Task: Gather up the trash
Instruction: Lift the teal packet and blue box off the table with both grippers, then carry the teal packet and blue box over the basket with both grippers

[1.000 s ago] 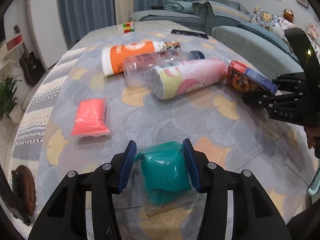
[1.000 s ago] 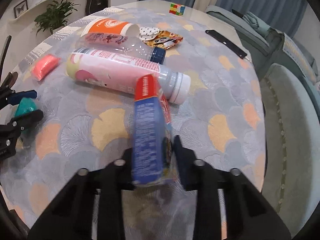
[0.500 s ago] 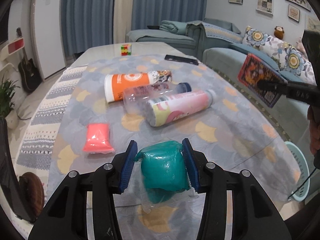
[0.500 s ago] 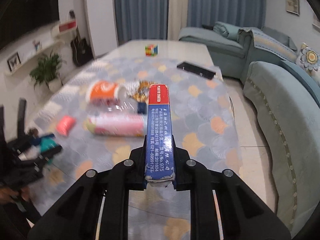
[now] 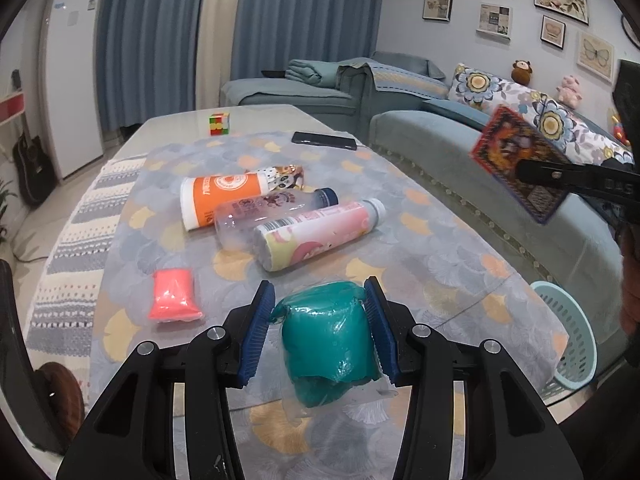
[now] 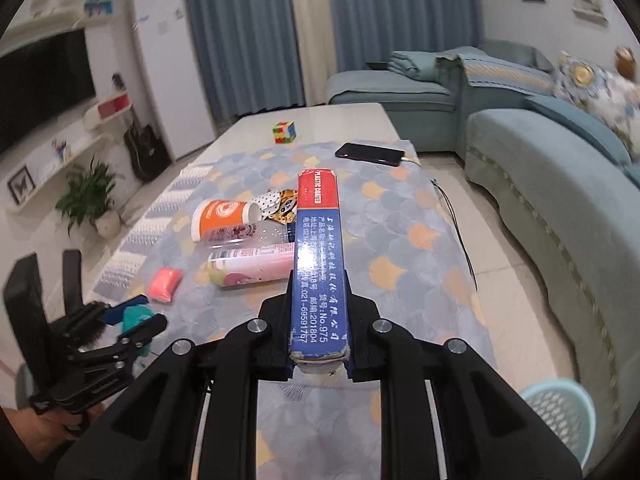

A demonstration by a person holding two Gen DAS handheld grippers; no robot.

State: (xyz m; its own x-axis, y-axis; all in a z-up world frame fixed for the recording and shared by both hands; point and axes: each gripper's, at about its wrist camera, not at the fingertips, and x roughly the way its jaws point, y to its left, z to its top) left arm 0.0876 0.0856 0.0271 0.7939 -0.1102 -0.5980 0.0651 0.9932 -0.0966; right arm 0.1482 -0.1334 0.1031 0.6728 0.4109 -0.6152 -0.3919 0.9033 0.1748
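- Both claws are loaded: left claw (image 5: 320, 332) pinches teal pouch (image 5: 330, 352); right claw (image 6: 319, 336) clamps box (image 6: 318, 264), raised above table's near edge.
- Grips should be kept firm until each is centred over basket (image 6: 560, 416), off the near right corner.

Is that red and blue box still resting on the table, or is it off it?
Apart. The left wrist view shows the box clamped in the right tongs, up in the air, beyond the table edge.
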